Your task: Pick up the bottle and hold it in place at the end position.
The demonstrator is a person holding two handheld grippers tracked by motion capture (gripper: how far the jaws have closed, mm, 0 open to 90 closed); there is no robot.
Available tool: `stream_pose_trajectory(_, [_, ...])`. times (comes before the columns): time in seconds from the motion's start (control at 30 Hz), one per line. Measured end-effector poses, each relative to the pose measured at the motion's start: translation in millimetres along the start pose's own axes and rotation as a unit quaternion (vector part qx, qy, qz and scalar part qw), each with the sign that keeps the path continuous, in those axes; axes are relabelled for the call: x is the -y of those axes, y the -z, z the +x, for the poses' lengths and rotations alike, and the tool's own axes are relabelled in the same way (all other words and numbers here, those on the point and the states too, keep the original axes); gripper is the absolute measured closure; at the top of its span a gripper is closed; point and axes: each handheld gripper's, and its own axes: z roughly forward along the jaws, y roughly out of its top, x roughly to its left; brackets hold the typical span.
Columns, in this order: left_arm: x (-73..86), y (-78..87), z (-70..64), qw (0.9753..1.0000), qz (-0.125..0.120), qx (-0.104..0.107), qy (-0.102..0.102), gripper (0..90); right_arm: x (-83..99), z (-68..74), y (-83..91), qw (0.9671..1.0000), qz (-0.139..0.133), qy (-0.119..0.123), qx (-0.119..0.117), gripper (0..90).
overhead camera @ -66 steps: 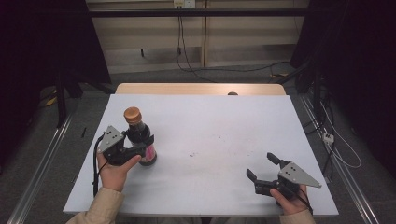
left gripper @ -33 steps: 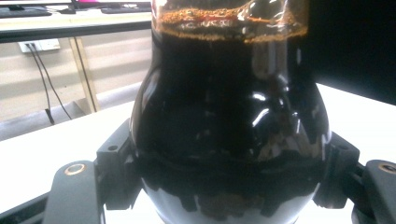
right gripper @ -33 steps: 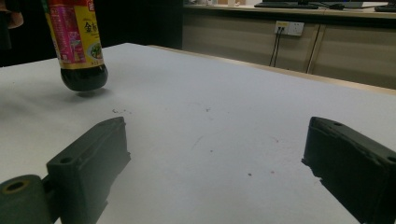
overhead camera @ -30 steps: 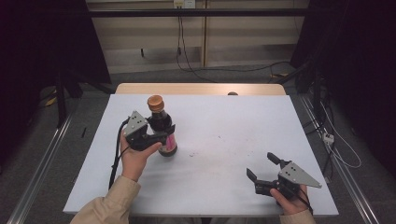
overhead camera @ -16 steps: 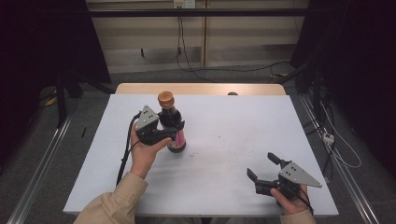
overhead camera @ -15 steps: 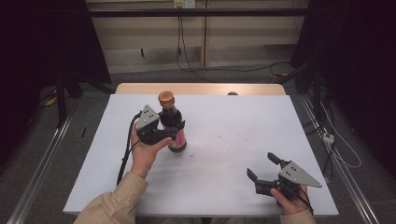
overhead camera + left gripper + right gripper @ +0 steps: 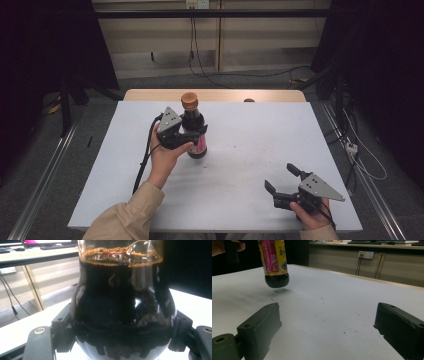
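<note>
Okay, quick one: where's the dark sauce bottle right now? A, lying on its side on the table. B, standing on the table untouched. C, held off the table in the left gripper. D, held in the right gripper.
C: the left gripper is clamped around the bottle, and the right gripper view shows its base hanging above its shadow on the table.

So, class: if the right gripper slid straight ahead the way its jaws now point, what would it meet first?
Probably nothing soon. The right gripper is open over the bare white table. The bottle, hanging above the table, stands left of that line, though depth is hard to judge.
</note>
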Motion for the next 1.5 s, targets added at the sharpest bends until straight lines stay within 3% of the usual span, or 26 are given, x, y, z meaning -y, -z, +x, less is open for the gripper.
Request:
stream_pose_trajectory(0.17, [-2.3, -8.0, -2.7, 1.0000, 0.006, 0.002, -0.005, 25.8, -0.3, -0.6, 1.2, 1.0000, -0.002, -0.002, 0.004, 5.6])
stream_pose_trajectory(0.53, [-2.7, -28.7, -1.0, 0.9999, 0.009, 0.009, 0.008, 25.8, -0.3, 0.3, 1.2, 1.0000, -0.002, 0.001, 0.001, 5.6])
stream_pose_trajectory(0.77, [-4.0, -44.0, -4.7, 0.9998, 0.011, 0.017, 0.004, 25.8, 0.8, -2.1, 2.6, 1.0000, -0.002, -0.005, 0.004, 5.6])
stream_pose_trajectory(1.13, [-3.7, -58.3, -1.5, 0.9999, 0.010, 0.004, 0.002, 25.7, 1.9, -3.8, 2.8, 0.9999, -0.001, -0.010, 0.009, 5.6])
stream_pose_trajectory(1.5, [-1.9, -71.2, -4.9, 0.9999, 0.013, 0.009, -0.003, 25.7, 2.1, -2.5, 2.9, 0.9999, 0.001, -0.008, 0.008, 5.6])
